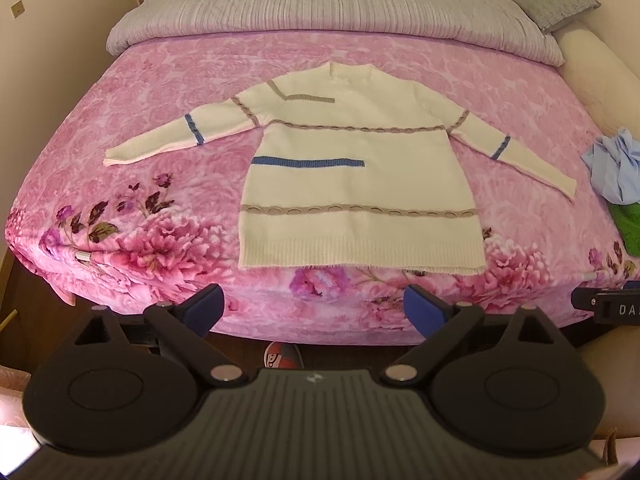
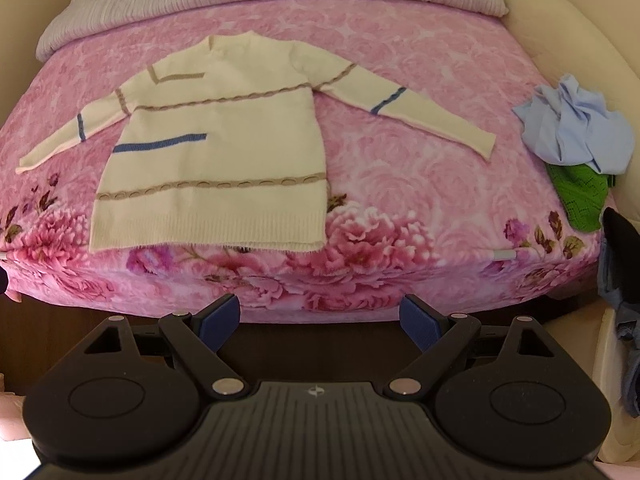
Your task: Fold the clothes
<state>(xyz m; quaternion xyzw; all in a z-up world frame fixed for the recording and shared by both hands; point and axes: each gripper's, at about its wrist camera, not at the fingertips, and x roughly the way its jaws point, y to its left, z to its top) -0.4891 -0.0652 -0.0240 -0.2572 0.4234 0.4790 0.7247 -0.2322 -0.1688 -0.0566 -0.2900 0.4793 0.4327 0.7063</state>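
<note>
A cream knit sweater [image 1: 356,184] with taupe and blue stripes lies flat on the pink floral bed [image 1: 160,92], both sleeves spread out, hem near the bed's front edge. It also shows in the right wrist view [image 2: 224,148], left of centre. My left gripper [image 1: 314,306] is open and empty, held off the bed's front edge, short of the hem. My right gripper [image 2: 320,318] is open and empty, also in front of the bed edge, to the right of the sweater's hem.
A crumpled light blue garment [image 2: 576,124] lies on a green knit garment [image 2: 580,196] at the bed's right edge. A folded grey duvet [image 1: 320,4] and a grey pillow [image 1: 556,0] lie at the head. A cream padded side [image 2: 560,20] runs along the right.
</note>
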